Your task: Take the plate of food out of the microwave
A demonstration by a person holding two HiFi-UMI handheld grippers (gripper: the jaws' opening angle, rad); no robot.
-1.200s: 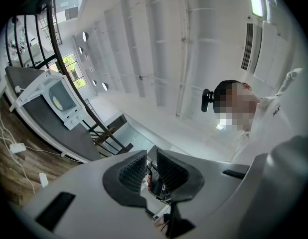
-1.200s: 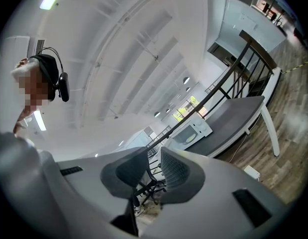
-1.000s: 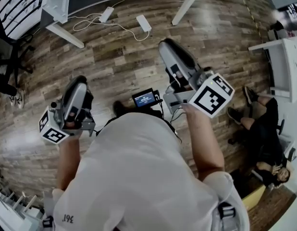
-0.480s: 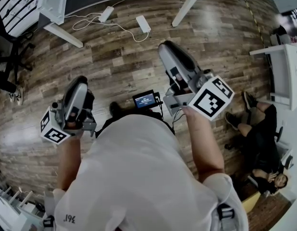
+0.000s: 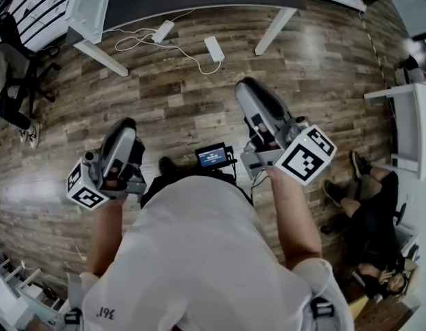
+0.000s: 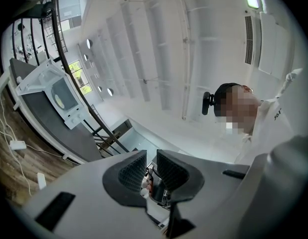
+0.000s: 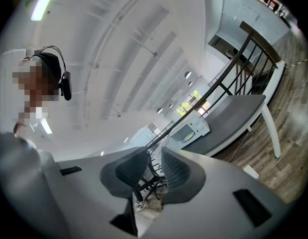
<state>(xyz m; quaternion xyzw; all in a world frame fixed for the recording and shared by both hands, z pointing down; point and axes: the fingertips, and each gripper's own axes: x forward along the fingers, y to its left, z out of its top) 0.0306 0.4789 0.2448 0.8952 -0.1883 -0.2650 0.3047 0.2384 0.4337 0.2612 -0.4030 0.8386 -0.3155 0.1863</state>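
Sitting well beyond right gripper (image 7: 154, 158): microwave (image 7: 190, 129).

The white shirt (image 5: 199, 254) bears the number "361".

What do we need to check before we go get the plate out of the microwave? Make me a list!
1. Left gripper empty: ok, jaws slightly apart, nothing between them.
2. Right gripper empty: ok, same.
3. Microwave within reach: not ok, it stands far off on the table.
4. Microwave door open: cannot tell, too small to see.
5. Plate inside: cannot tell.
6. Path safe: not ok, a corded power brick lies on the floor by the table.
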